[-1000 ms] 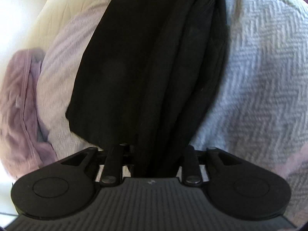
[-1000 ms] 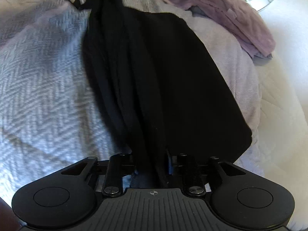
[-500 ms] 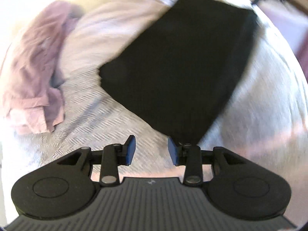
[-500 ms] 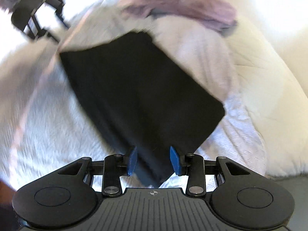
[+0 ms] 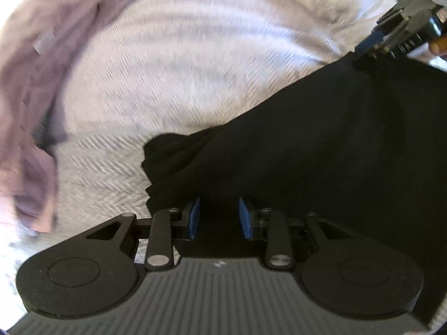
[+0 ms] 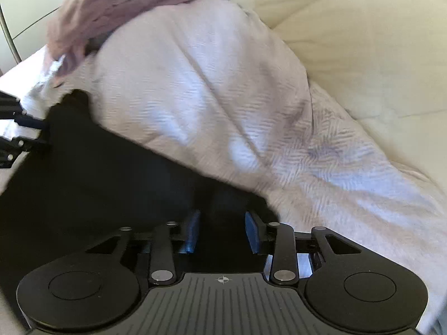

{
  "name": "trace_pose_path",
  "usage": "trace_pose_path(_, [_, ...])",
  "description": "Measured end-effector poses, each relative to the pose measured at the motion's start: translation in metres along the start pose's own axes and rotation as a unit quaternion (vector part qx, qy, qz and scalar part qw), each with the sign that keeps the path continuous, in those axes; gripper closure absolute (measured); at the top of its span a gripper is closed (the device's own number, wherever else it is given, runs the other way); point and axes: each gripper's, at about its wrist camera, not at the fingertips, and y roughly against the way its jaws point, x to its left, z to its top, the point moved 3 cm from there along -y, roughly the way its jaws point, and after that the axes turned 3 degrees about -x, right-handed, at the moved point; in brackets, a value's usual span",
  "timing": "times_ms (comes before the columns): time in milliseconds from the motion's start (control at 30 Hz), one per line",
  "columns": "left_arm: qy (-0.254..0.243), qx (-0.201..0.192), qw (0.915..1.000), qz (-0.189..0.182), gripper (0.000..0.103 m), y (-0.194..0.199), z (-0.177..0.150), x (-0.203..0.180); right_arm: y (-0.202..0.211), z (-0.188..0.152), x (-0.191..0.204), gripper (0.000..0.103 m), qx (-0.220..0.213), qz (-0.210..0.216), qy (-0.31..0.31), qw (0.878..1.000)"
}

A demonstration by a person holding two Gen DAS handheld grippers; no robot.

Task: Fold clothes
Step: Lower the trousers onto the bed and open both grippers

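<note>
A black garment (image 5: pixel 321 145) lies on a pale herringbone blanket (image 5: pixel 173 67). My left gripper (image 5: pixel 218 217) is open, its blue pads (image 5: pixel 194 217) over the garment's near-left edge, with black cloth between the jaws. My right gripper (image 6: pixel 222 234) is also open, over the garment's (image 6: pixel 97 173) near-right corner, with cloth between its pads (image 6: pixel 251 233). Each gripper shows in the other's view: the right one at the top right (image 5: pixel 402 36), the left one at the far left (image 6: pixel 16 136). Both views are blurred.
A crumpled mauve garment (image 5: pixel 30 83) lies on the blanket to the left, also in the right wrist view (image 6: pixel 111 8) at the top left. A cream quilted cover (image 6: pixel 363 42) lies beyond the blanket (image 6: pixel 223 106). A white cabinet front (image 6: pixel 33 8) stands at far left.
A second ago both grippers were shut on the bunched, stretched black garment. They opened and let it fall flat. Both have since moved over its near edge, jaws open around the cloth.
</note>
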Motion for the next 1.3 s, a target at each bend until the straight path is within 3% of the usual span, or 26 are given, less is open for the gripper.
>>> trace_pose_path(133, [0.023, 0.005, 0.9997, -0.004, 0.076, -0.008, -0.003, 0.003, -0.023, 0.010, -0.023, 0.066, 0.011, 0.008, -0.055, 0.998])
trace_pose_path(233, [0.027, 0.010, 0.9995, -0.010, 0.076, -0.003, 0.000, 0.009, -0.009, 0.013, -0.019, 0.065, 0.009, 0.004, -0.039, 0.999])
trace_pose_path(433, [0.030, 0.002, 0.9994, -0.016, 0.076, 0.014, 0.005, 0.017, 0.079, 0.005, 0.008, 0.065, -0.062, 0.003, -0.019, 0.998])
trace_pose_path(533, [0.041, -0.019, 0.9987, -0.023, 0.076, 0.044, 0.000, 0.014, 0.116, -0.022, 0.027, 0.065, -0.070, 0.020, -0.001, 0.997])
trace_pose_path(633, [0.058, -0.035, 0.9964, -0.050, 0.076, 0.080, -0.018, 0.000, 0.115, -0.046, 0.040, 0.065, -0.042, 0.029, 0.010, 0.999])
trace_pose_path(767, [0.054, -0.005, 0.9955, -0.078, 0.076, 0.103, -0.054, -0.034, 0.096, -0.076, 0.038, 0.065, 0.010, 0.012, 0.008, 1.000])
trace_pose_path(900, [0.060, 0.023, 0.9953, -0.073, 0.075, 0.092, -0.080, -0.052, 0.111, -0.078, 0.047, 0.065, -0.023, 0.000, -0.022, 1.000])
trace_pose_path(1067, [0.082, 0.029, 0.9952, -0.044, 0.076, 0.105, -0.077, -0.050, 0.107, -0.091, 0.062, 0.065, -0.003, -0.007, -0.017, 1.000])
trace_pose_path(1133, [0.100, 0.027, 0.9941, -0.031, 0.070, 0.121, -0.078, -0.051, 0.117, -0.087, 0.062, 0.064, -0.007, -0.016, -0.024, 1.000])
trace_pose_path(1167, [0.111, 0.026, 0.9932, -0.024, 0.062, 0.131, -0.079, -0.053, 0.123, -0.087, 0.064, 0.059, -0.008, -0.024, -0.028, 0.999])
trace_pose_path(1200, [0.122, 0.025, 0.9921, -0.017, 0.055, 0.141, -0.080, -0.054, 0.129, -0.088, 0.067, 0.053, -0.007, -0.032, -0.037, 0.999])
trace_pose_path(1233, [0.134, 0.022, 0.9906, -0.010, 0.052, 0.151, -0.083, -0.056, 0.135, -0.090, 0.071, 0.034, -0.006, -0.040, -0.048, 0.998])
trace_pose_path(1267, [0.149, 0.018, 0.9886, -0.005, 0.043, 0.161, -0.086, -0.059, 0.143, -0.094, 0.076, 0.026, -0.008, -0.041, -0.065, 0.997])
trace_pose_path(1300, [0.165, 0.013, 0.9862, 0.000, 0.035, 0.172, -0.090, -0.062, 0.151, -0.100, 0.083, 0.025, -0.011, -0.042, -0.083, 0.996])
